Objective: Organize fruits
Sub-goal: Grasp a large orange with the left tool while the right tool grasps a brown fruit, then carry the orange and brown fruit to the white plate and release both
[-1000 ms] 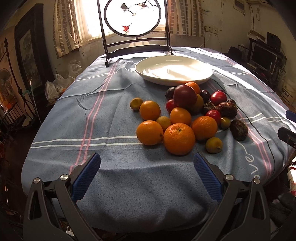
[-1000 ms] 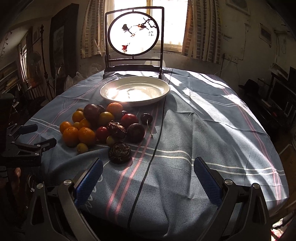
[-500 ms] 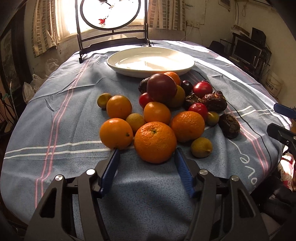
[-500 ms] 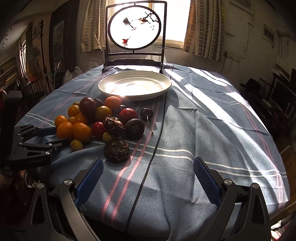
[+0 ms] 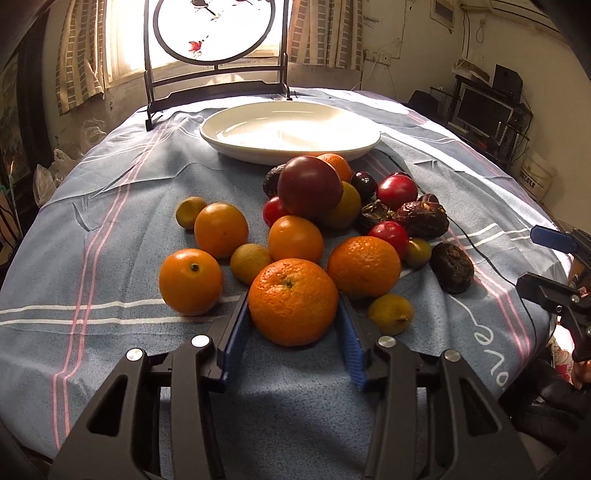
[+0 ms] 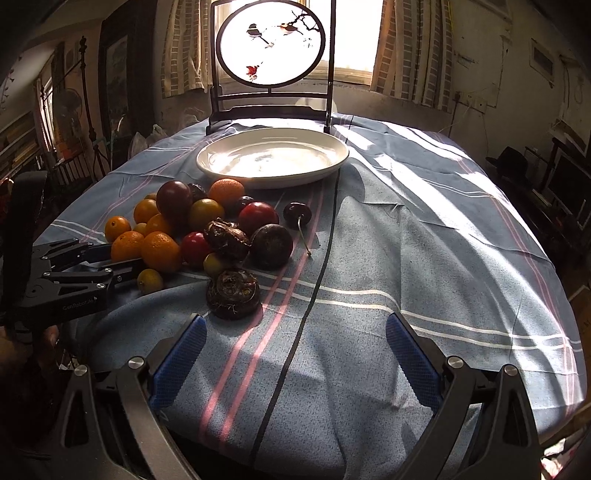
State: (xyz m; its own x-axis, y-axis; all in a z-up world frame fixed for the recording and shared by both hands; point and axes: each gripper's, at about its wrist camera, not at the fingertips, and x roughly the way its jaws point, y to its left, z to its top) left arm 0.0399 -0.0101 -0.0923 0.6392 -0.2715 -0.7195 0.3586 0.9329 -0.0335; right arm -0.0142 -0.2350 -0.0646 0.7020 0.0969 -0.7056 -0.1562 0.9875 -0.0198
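A heap of fruit lies on the blue striped tablecloth [image 5: 110, 221] in front of an empty white plate [image 5: 290, 131]. My left gripper [image 5: 293, 306] has its blue pads against both sides of the nearest large orange [image 5: 293, 301], which rests on the cloth. Other oranges [image 5: 364, 266], small yellow-green fruits [image 5: 389, 314], red fruits [image 5: 397, 192], a big dark red fruit [image 5: 308, 186] and brown wrinkled fruits [image 5: 452, 267] lie behind it. My right gripper [image 6: 295, 341] is open and empty, just short of a brown wrinkled fruit [image 6: 232, 293]. The plate [image 6: 273, 157] also shows in the right wrist view.
A round painted screen on a dark stand [image 5: 218, 33] rises behind the plate at the table's far edge. A thin black cord [image 6: 321, 251] runs across the cloth toward me. Shelves with a monitor [image 5: 484, 107] stand to the right of the table.
My left gripper moved forward to the nearest large orange and closed its jaws onto its sides. My right gripper moved slightly closer to the fruit and stayed open.
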